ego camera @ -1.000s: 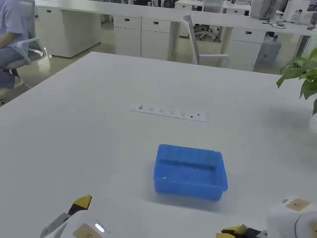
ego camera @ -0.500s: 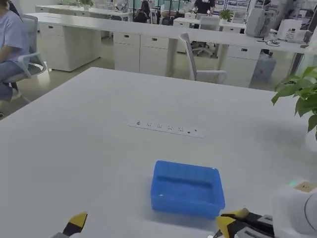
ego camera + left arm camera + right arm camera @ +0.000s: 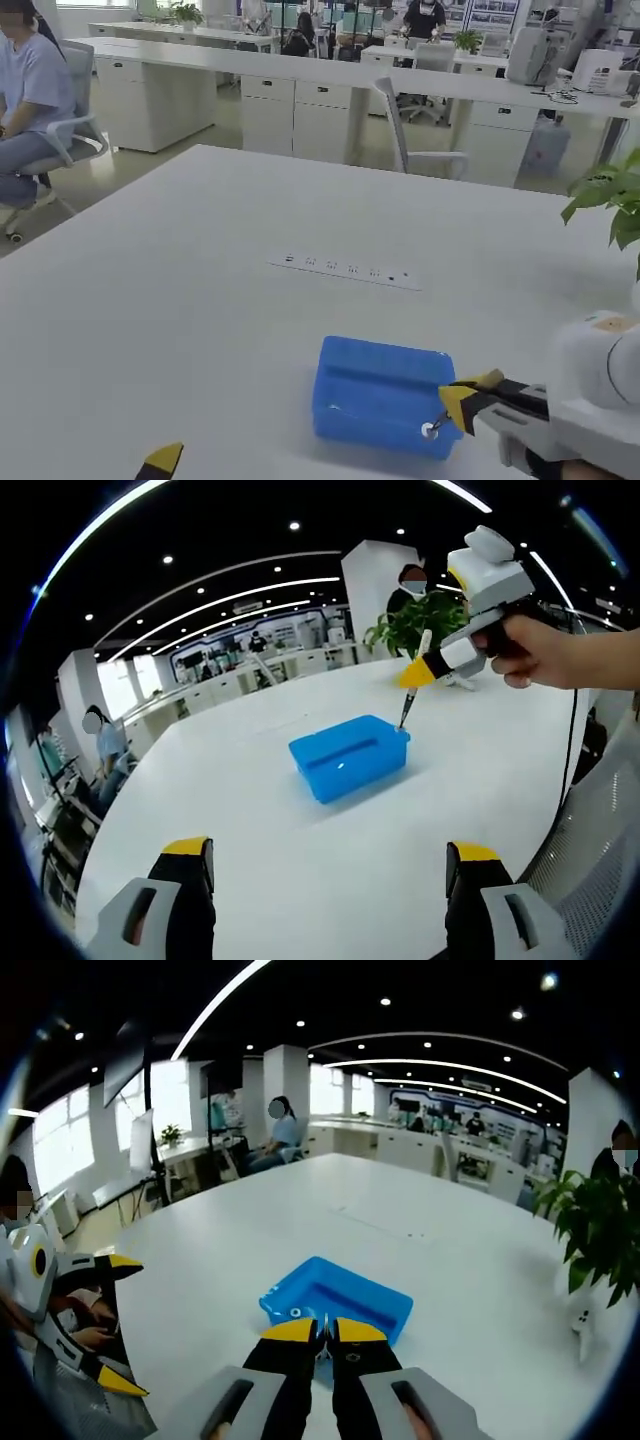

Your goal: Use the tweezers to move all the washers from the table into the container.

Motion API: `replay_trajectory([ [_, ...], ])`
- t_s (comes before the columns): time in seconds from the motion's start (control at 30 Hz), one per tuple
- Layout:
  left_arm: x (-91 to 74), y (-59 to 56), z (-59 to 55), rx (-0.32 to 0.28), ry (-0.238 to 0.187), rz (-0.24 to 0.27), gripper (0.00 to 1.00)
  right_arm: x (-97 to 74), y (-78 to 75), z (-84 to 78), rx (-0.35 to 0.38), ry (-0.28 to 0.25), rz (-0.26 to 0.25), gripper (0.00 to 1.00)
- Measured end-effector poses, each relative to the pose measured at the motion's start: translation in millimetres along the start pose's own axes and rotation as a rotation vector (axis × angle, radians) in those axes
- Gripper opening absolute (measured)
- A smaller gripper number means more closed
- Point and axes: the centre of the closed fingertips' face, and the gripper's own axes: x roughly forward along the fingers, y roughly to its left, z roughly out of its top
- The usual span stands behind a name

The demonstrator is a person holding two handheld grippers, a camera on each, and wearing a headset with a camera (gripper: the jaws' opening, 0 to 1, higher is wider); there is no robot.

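head view shows the blue container (image 3: pixel 385 398) on a wide white table (image 3: pixel 200 300), with open tabletop to its left and beyond it. the right gripper (image 3: pixel 463 398), jaws pressed together on the tweezers (image 3: pixel 407 705), holds a small washer (image 3: pixel 430 431) at the container's near right corner, while the left gripper (image 3: pixel 325 855) sits low with jaws wide apart. a power strip (image 3: pixel 345 270) lies beyond the container, and a plant (image 3: pixel 610 200) stands at the right.

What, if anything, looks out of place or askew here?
Nothing stands out. The blue rectangular plastic container sits flat on the white table, nothing spilled, and the right gripper holds slim metal tweezers at one corner.
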Motion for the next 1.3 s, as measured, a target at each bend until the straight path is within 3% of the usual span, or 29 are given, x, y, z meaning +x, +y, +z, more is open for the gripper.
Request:
replay_trajectory([
  [0.33,0.2,0.2,0.1,-0.006,-0.003,-0.001,0.98,34.4,-27.2,-2.3,-0.029,0.031,-0.031,0.02],
  [0.77,0.5,4.2,-2.8,-0.025,0.002,0.01,0.97,71.8,-28.7,-34.7,-0.092,0.145,0.013,0.02],
  [1.3,-0.5,3.6,-0.5,-0.046,-0.015,-0.006,0.95,87.4,-25.8,-52.4,-0.083,0.207,0.043,0.02],
])
